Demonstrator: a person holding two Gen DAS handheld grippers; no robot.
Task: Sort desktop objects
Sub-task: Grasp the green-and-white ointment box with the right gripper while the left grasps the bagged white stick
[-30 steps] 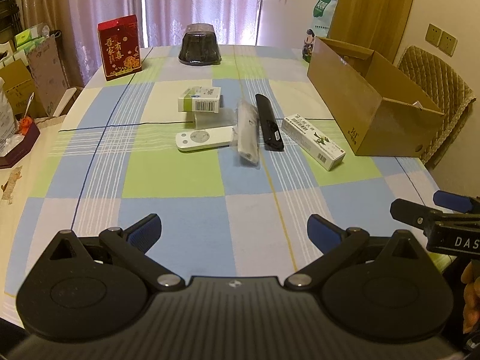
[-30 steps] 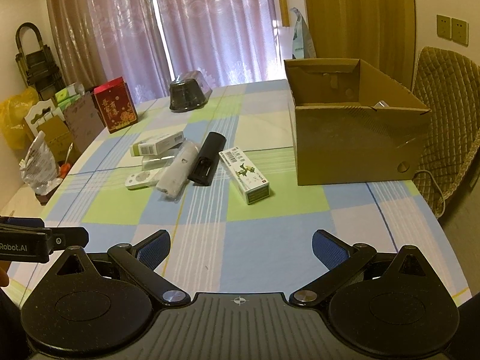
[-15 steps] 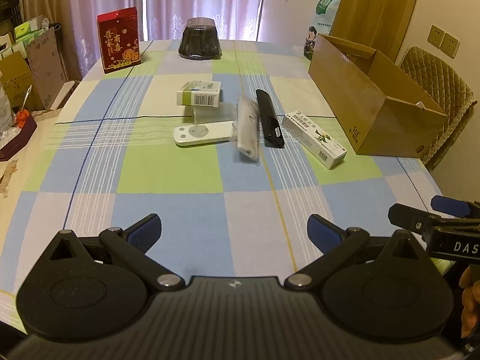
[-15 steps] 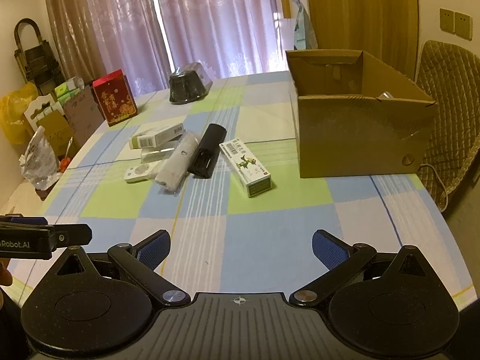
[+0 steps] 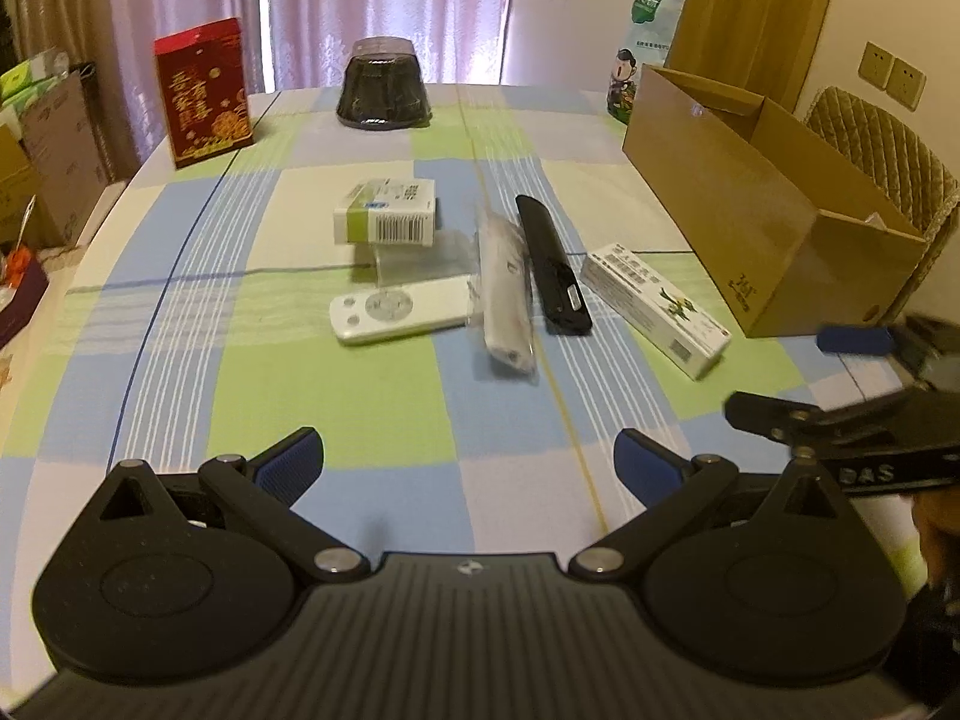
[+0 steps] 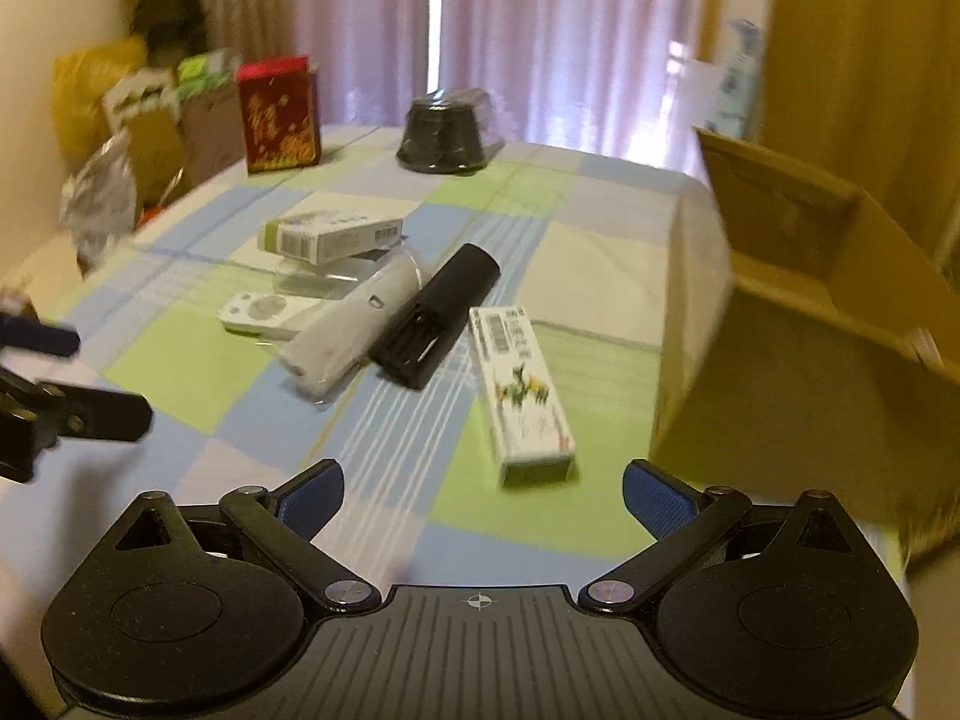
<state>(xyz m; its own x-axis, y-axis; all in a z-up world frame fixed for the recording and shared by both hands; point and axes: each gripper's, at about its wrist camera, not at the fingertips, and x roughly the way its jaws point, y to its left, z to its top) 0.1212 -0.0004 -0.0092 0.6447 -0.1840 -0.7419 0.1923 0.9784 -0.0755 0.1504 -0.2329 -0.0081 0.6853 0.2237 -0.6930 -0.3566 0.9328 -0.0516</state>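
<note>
On the checked tablecloth lie a white remote (image 5: 399, 318) (image 6: 264, 312), a white remote in a clear bag (image 5: 507, 300) (image 6: 354, 324), a black remote (image 5: 552, 267) (image 6: 438, 315), a long white carton (image 5: 654, 306) (image 6: 519, 396) and a green-and-white box (image 5: 387, 219) (image 6: 330, 237) on a clear case. An open cardboard box (image 5: 762, 210) (image 6: 810, 312) stands to the right. My left gripper (image 5: 468, 468) is open, short of the cluster. My right gripper (image 6: 483, 495) is open, just before the long carton; its fingers (image 5: 780, 414) show in the left view.
A red gift box (image 5: 204, 93) (image 6: 279, 114) and a dark domed container (image 5: 384, 84) (image 6: 444, 132) stand at the table's far end. A snack bag (image 5: 651, 36) rises behind the cardboard box. A quilted chair (image 5: 882, 156) sits right; bags and cartons (image 6: 120, 114) crowd the left.
Both grippers have moved forward toward the cluster. The right one advanced more and swung left, so the long carton now lies just ahead of its fingers. Nothing on the table has shifted.
</note>
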